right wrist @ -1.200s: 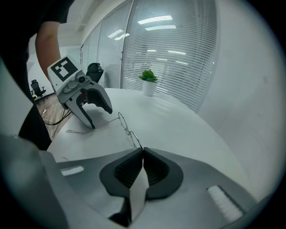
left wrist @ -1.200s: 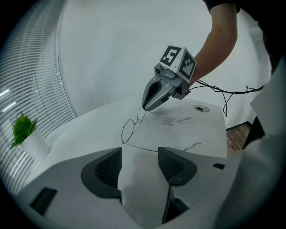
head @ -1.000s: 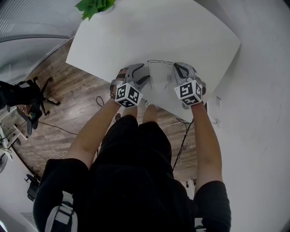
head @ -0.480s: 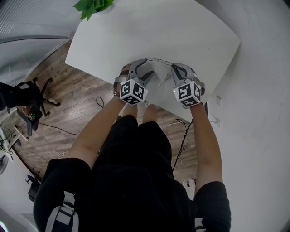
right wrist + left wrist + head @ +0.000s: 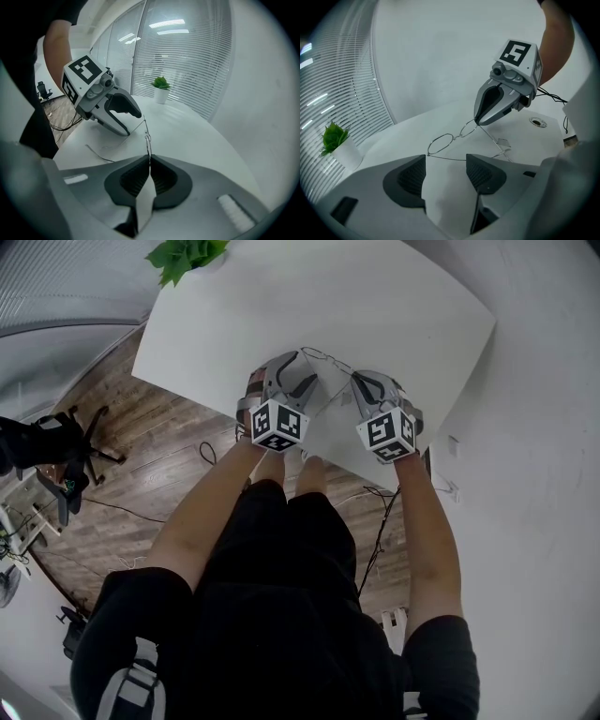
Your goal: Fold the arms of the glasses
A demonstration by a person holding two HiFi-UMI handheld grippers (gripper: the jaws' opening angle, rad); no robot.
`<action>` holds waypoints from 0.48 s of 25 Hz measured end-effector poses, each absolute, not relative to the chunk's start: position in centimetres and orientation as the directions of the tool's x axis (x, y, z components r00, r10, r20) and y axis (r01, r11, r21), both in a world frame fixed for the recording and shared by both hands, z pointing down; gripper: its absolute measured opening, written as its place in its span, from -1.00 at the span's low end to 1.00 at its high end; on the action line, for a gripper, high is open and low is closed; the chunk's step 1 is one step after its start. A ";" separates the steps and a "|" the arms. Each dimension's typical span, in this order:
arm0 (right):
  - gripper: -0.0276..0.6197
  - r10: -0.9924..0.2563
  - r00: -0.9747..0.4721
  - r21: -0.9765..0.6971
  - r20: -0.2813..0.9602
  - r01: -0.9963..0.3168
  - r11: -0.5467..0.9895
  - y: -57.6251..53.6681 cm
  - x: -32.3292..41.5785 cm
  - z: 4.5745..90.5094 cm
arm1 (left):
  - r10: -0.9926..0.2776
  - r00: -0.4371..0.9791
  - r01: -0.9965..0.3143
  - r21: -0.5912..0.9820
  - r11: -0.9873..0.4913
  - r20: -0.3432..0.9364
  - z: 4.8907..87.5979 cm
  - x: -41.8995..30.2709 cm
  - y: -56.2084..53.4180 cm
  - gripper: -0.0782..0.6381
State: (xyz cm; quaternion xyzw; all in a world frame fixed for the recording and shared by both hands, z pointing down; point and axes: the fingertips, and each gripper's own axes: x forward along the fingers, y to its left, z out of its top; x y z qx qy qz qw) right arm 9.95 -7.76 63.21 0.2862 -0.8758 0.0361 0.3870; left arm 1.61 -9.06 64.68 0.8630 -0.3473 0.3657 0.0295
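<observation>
Pinching the thin wire glasses point(image 5: 440, 143) by one lens rim, the right tongs point(image 5: 150, 160) sit closed near the front edge of the white bench point(image 5: 375, 306). The left tongs point(image 5: 446, 164) gape, one arm point(image 5: 447, 158) crossing their tips. Likely light, springy, easily bent: push gently near the hinge.

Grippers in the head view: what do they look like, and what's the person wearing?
The left gripper and right gripper are grey shells with dark ribbed pads, each topped by a white cube of black square markers. The person wears a black short-sleeved top.
</observation>
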 end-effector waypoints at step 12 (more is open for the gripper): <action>-0.86 -0.440 -0.567 0.118 0.697 -0.514 0.850 -6.8 8.8 63.4 | -0.632 0.413 -0.813 -0.048 -0.581 0.656 65.1 1.5 -10.3 -0.03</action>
